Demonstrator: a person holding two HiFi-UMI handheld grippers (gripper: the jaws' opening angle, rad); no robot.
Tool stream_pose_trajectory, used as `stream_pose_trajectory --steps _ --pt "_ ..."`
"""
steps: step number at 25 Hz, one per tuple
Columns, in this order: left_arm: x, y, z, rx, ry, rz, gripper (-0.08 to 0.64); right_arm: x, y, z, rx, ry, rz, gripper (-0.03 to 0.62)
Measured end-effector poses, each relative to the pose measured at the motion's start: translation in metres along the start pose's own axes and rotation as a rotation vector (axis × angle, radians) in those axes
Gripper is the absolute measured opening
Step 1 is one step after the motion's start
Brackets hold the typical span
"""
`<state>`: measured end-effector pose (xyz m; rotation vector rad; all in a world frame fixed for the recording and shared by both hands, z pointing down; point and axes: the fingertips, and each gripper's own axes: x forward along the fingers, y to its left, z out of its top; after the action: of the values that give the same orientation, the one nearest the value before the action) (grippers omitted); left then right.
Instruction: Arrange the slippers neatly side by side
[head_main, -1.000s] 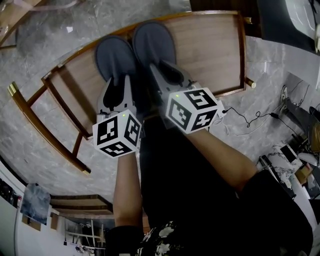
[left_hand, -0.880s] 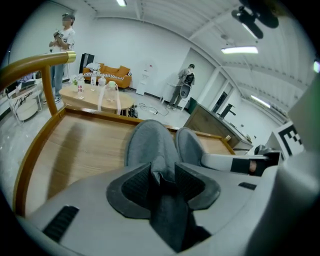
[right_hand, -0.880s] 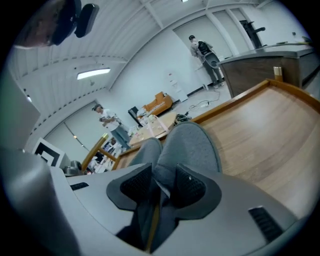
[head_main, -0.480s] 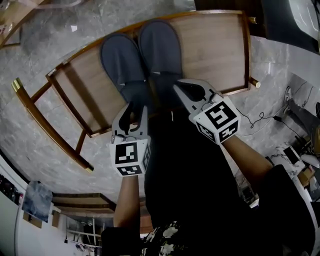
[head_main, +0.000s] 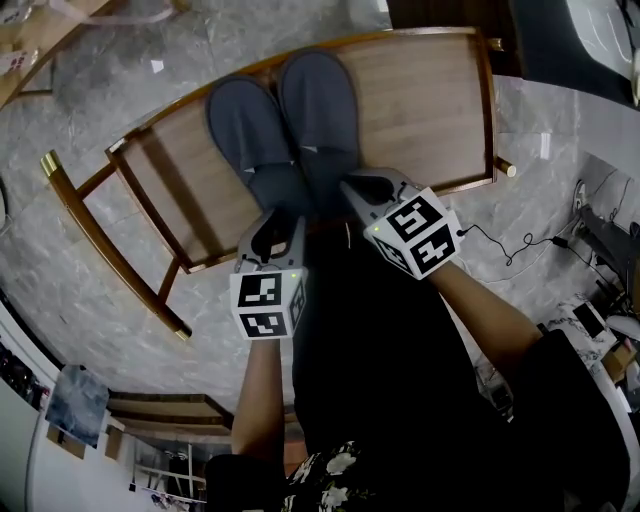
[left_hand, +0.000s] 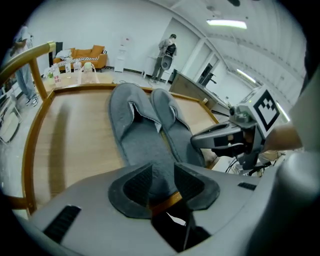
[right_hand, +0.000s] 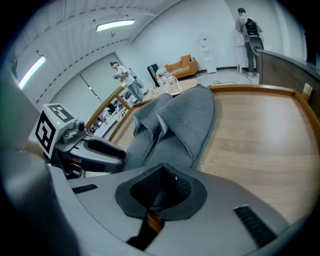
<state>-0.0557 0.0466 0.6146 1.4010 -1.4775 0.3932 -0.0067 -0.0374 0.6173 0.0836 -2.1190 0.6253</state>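
- wooden table (head_main: 420, 110) with a raised rim
- grey left slipper (head_main: 250, 130) and right slipper (head_main: 320, 110) lie on it side by side, touching, heels toward the grippers
- left gripper (head_main: 273, 222) at the left slipper's heel, jaws apart, just narrowed slightly, gripping nothing
- right gripper (head_main: 350, 185) at the right slipper's heel, jaws clenched together, empty

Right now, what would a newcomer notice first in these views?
Two grey slippers lie side by side, toes pointing away, on the wooden table. At their heels are the left tongs, open, and the right tongs, shut and empty.
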Motion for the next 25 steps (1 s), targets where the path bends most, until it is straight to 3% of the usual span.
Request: stream_pose_trajectory --steps 2,5,8,12,16,20,22,25 --pt "-0.010 0.000 0.007 0.012 -0.033 0.016 0.105 -0.009 0.002 0.009 0.032 -0.052 0.012 -0.002" --pt "-0.036 -0.003 0.025 0.050 -0.111 0.054 0.046 -0.030 0.017 0.034 0.116 -0.162 0.102 -0.002" --pt "-0.082 -0.020 0.067 0.066 -0.316 0.073 0.003 -0.071 0.039 0.071 0.087 -0.301 0.184 -0.002" --pt "-0.156 -0.044 0.125 0.092 -0.566 0.087 0.002 -0.142 0.062 0.138 -0.039 -0.520 0.172 -0.002" --pt "-0.234 -0.042 0.176 0.090 -0.783 0.185 0.002 -0.218 0.096 0.202 -0.252 -0.756 0.083 -0.002" --pt "-0.299 -0.056 0.225 0.236 -0.943 0.278 0.002 -0.297 0.113 0.248 -0.370 -1.001 -0.045 -0.002" --pt "-0.325 -0.066 0.243 0.294 -0.999 0.326 0.002 -0.324 0.117 0.257 -0.449 -1.043 -0.139 -0.002" --pt "-0.353 -0.071 0.262 0.316 -1.063 0.362 0.002 -0.343 0.109 0.260 -0.504 -1.030 -0.284 -0.002"
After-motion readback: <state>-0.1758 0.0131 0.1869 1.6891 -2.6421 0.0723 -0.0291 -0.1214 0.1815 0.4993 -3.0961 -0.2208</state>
